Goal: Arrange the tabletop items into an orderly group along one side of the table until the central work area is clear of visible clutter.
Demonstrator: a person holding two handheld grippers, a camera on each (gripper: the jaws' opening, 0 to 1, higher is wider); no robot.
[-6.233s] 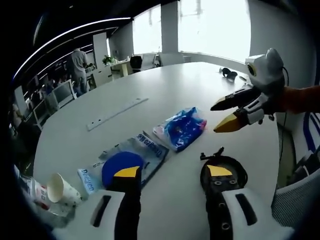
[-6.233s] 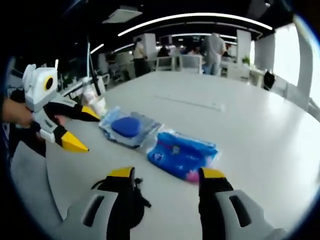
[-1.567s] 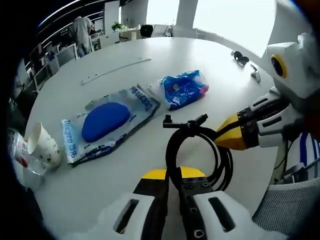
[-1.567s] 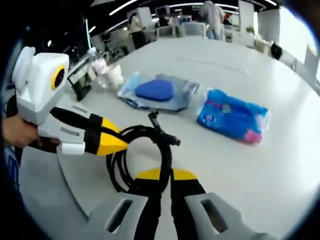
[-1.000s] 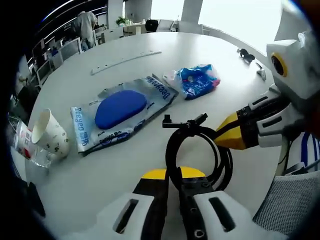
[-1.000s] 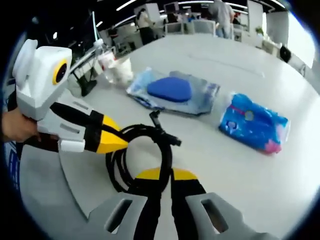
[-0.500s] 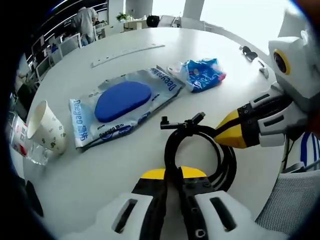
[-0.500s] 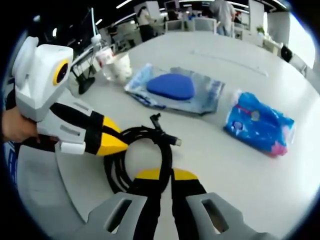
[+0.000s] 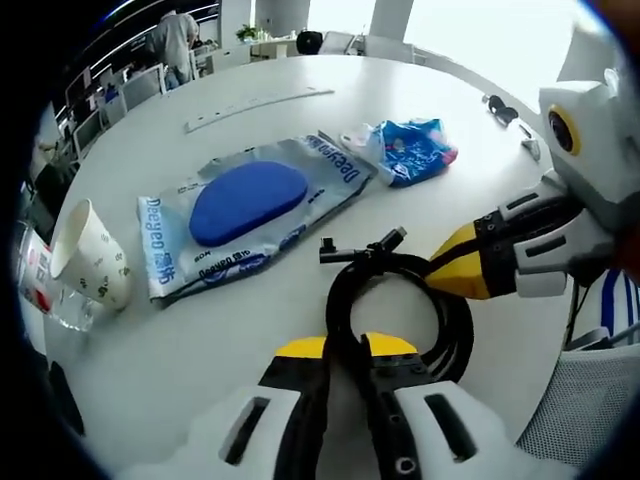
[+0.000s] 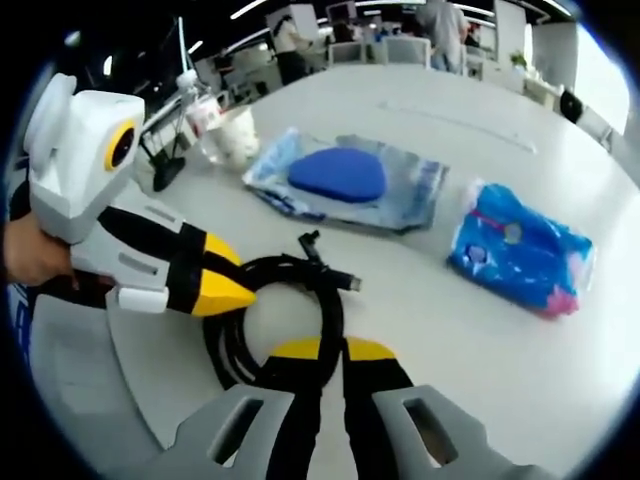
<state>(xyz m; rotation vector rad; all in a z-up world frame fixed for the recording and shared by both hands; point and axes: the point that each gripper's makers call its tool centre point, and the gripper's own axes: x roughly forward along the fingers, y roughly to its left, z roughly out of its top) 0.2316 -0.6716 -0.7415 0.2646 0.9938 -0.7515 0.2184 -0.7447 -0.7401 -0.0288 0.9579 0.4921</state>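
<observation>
A coiled black cable [image 9: 400, 290] [image 10: 260, 275] hangs just above the white table [image 9: 200, 330], held from two sides. My left gripper [image 9: 345, 348] is shut on the coil's near edge; in the right gripper view it enters from the left [image 10: 225, 285], its yellow tips pinching the coil. My right gripper [image 10: 335, 350] is shut on the opposite edge, and it comes in from the right [image 9: 455, 275] in the left gripper view. Beyond the coil lie a clear packet with a blue pad [image 9: 245, 200] [image 10: 340, 175] and a blue tissue pack [image 9: 410, 150] [image 10: 520, 250].
A paper cup [image 9: 90, 255] [image 10: 235, 130] and a crushed plastic bottle [image 9: 45, 295] sit by the table's edge. A long pale strip [image 9: 255, 105] and small dark items [image 9: 500, 105] lie farther off. A grey chair [image 9: 590, 400] stands beside the table. People stand in the background.
Six seconds ago both grippers were open over the table; now each is shut on the cable coil. In the last second the coil has sunk slightly and the views have shifted a little.
</observation>
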